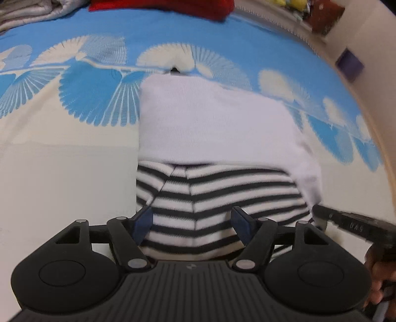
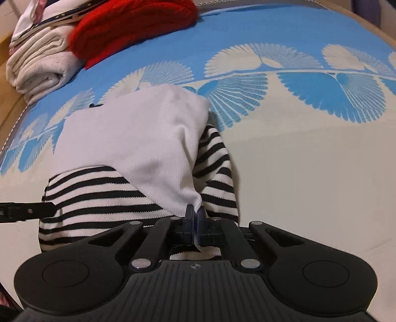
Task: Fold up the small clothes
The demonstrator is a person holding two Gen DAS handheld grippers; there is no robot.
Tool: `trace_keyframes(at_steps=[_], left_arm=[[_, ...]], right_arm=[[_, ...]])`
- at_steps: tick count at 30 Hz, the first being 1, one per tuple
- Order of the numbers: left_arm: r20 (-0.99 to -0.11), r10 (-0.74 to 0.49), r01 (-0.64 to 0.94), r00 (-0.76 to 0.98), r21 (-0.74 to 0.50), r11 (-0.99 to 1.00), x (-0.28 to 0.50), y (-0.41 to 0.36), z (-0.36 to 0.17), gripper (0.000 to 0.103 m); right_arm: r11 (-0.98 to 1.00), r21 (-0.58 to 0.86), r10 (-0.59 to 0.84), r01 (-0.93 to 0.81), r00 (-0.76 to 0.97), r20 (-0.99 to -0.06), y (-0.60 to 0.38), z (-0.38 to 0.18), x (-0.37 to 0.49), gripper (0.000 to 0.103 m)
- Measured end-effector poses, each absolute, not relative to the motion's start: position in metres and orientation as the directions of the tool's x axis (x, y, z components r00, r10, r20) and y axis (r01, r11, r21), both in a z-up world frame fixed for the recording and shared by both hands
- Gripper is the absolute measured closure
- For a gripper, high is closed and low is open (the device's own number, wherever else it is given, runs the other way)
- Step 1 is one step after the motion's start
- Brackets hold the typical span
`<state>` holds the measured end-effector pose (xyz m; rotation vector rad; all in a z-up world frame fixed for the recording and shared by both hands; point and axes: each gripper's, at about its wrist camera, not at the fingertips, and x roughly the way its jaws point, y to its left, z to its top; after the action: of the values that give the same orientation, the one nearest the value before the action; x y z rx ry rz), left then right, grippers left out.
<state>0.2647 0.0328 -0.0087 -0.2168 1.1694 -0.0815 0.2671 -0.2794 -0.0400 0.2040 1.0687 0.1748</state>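
On a blue-and-cream bedsheet [image 2: 309,153] with fan prints lies a striped garment [image 1: 210,198] under a white cloth [image 2: 138,138]. Left gripper [image 1: 191,223] hangs wide open over the stripes, holding nothing. Right gripper [image 2: 195,218] pinches the white cloth's corner. Behind: a red knit [image 2: 133,22] beside folded white linen [image 2: 39,67].
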Motion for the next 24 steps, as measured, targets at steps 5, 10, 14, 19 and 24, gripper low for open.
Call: trace_keyframes(at_steps=[5,10,14,19,24], left_arm=[[-0.924,-0.146,-0.060,0.354,-0.178,0.982,0.265,0.034,-0.013,0.025],[-0.911,-0.156,-0.048,0.382,-0.188,0.981,0.260,0.050,-0.001,0.026],[-0.836,-0.134,-0.082,0.532,-0.209,0.974,0.251,0.079,0.035,0.023],[-0.741,-0.066,-0.051,0.668,-0.134,0.990,0.222,0.093,0.078,0.020],[-0.663,0.000,-0.055,0.748,-0.063,0.996,0.166,0.089,0.107,0.016]], right_arm=[[0.978,0.197,0.210,-0.075,0.408,-0.888,-0.267,-0.048,0.265,0.101],[0.997,0.061,0.076,-0.051,0.395,-0.916,-0.268,-0.048,0.266,0.100],[0.999,0.030,0.015,0.017,0.550,-0.835,-0.278,-0.005,0.251,0.094],[0.990,0.143,0.084,0.019,0.727,-0.681,-0.292,0.062,0.208,0.068],[0.987,0.149,0.133,-0.055,0.795,-0.592,-0.285,0.094,0.151,0.050]])
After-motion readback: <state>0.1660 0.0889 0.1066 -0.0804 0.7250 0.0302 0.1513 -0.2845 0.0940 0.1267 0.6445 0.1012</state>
